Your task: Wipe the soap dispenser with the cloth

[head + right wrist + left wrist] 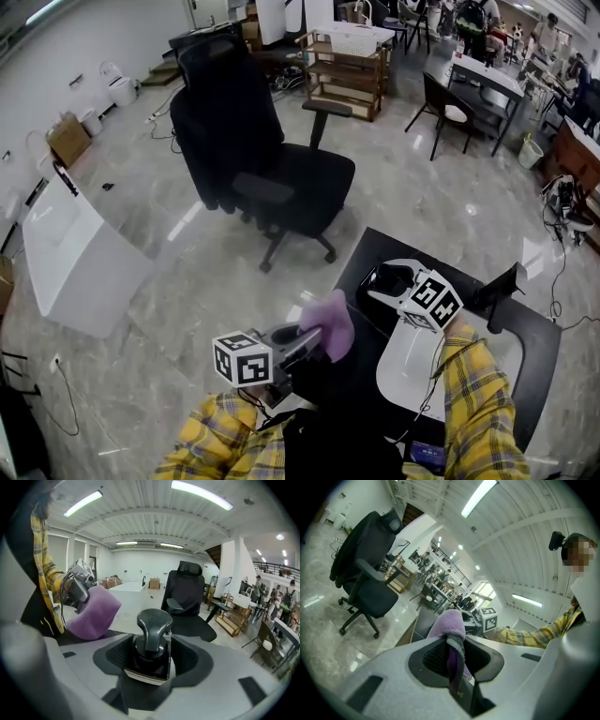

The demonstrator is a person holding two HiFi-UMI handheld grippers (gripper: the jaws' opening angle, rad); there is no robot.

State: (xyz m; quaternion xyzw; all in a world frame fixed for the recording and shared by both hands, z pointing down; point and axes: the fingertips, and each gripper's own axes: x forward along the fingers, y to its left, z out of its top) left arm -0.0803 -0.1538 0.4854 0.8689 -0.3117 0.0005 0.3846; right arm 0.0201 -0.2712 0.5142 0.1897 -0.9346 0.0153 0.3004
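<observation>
Right gripper view is showing the right gripper (pixel 152 660) clasping the dark soap dispenser (pixel 152 626) by its body, with the pump head sticking up. The left gripper (pixel 455 665) is pinching the purple cloth (pixel 449 623) just beside the dispenser, not touching it. I reckon the wiping is only about to begin, and the cloth is needing to come across onto the bottle. Underneath, a black tabletop (pixel 542 370) is lying. Beyond it, a black office chair (pixel 234 141) is standing on the glossy grey floor (pixel 187 281).

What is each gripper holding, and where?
Left gripper pinches the purple cloth by one end; right gripper clamps the soap dispenser around its body.
</observation>
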